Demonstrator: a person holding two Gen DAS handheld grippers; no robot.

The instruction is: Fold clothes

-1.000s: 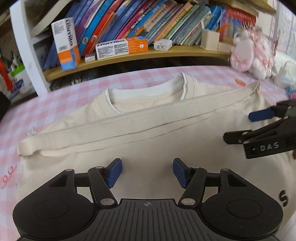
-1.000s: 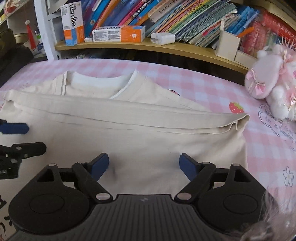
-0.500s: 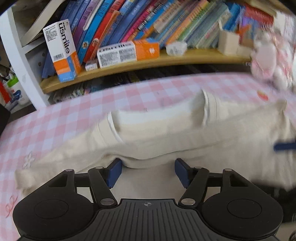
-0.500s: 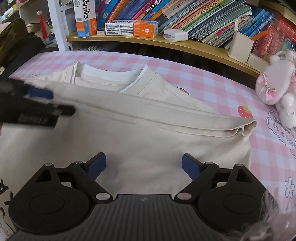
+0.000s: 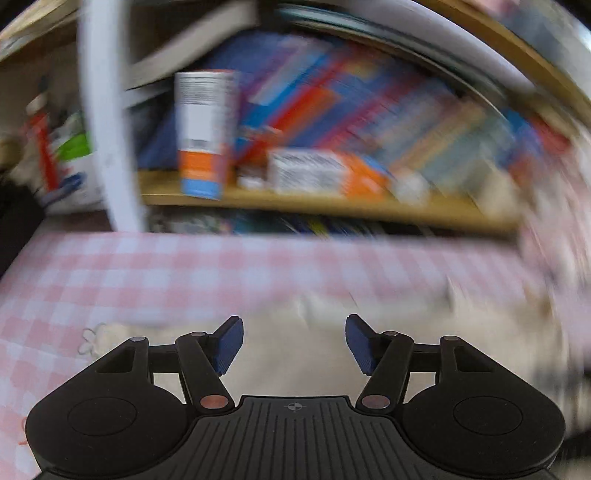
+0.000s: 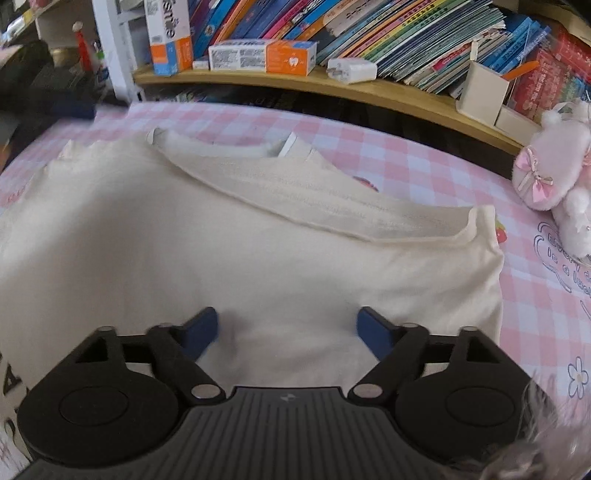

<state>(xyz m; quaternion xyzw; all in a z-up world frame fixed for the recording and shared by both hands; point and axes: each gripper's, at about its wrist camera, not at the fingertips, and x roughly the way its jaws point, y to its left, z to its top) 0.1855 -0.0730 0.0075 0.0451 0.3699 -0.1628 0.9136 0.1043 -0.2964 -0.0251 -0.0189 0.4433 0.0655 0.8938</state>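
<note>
A cream shirt point(image 6: 229, 236) lies spread on the pink checked cloth point(image 6: 424, 162), its white-lined collar point(image 6: 221, 147) at the far side and a folded band point(image 6: 351, 210) running to the right edge. My right gripper point(image 6: 288, 332) hovers over the shirt's body; its jaws are closing, with only flat fabric below and nothing pinched. The left wrist view is badly blurred. There my left gripper point(image 5: 294, 343) is over the shirt's far edge point(image 5: 332, 314), jaws closing slightly, nothing between the pads. A dark blur with blue at the far left may be the left gripper point(image 6: 62, 103).
A wooden shelf point(image 6: 369, 88) behind the table holds leaning books point(image 6: 388, 33), orange-and-white boxes point(image 6: 262, 55), a white charger point(image 6: 351, 70) and a beige pen holder point(image 6: 484, 88). A pink plush toy point(image 6: 550, 170) sits at the table's right. A white shelf post point(image 5: 107, 129) stands at the left.
My left gripper has swung off the shirt's middle towards its far left edge and the shelf, blurring its view. My right gripper's jaws have narrowed; it has barely shifted.
</note>
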